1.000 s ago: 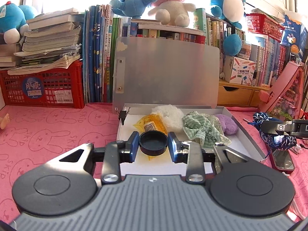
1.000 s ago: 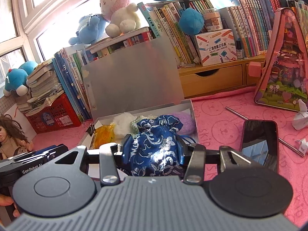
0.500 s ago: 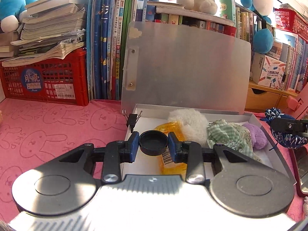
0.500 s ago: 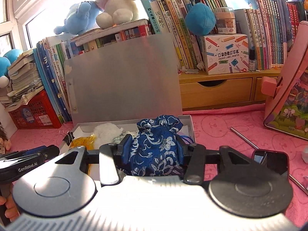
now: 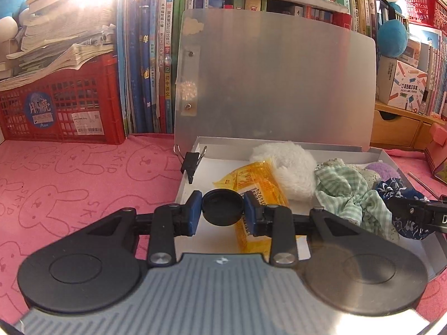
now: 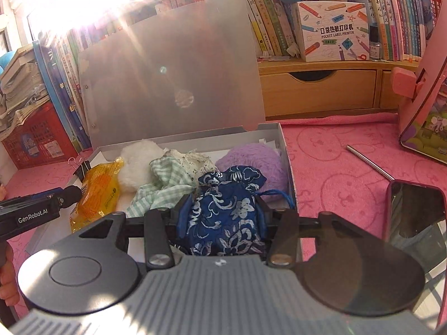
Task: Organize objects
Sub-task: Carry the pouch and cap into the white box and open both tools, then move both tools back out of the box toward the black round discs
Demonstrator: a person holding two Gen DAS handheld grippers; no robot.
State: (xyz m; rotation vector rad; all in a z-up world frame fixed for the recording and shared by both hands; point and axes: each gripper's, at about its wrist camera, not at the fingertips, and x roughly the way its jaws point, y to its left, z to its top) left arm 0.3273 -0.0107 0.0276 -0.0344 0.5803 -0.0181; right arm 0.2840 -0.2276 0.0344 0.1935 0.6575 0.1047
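An open silver box (image 5: 279, 141) (image 6: 282, 136) lies on the pink cloth with its lid upright. Inside are a yellow packet (image 5: 251, 184) (image 6: 97, 192), a white fluffy pad (image 5: 290, 167) (image 6: 139, 164), a green checked cloth (image 5: 346, 192) (image 6: 162, 184) and a purple fluffy pad (image 6: 254, 164). My left gripper (image 5: 223, 208) is shut on a small round black lid (image 5: 223, 207), held over the box's near left part. My right gripper (image 6: 220, 217) is shut on a blue floral drawstring pouch (image 6: 226, 212), over the box's near right part.
A black binder clip (image 5: 191, 162) is clipped to the box's left wall. A phone (image 6: 413, 217) and a metal rod (image 6: 368, 164) lie on the cloth to the right. A red crate (image 5: 61, 106), upright books (image 5: 151, 55) and a wooden drawer unit (image 6: 318, 89) stand behind.
Both grippers have moved forward and down toward the box, which now looks larger; the black lid and the blue pouch stay gripped and now hang over the box's interior.
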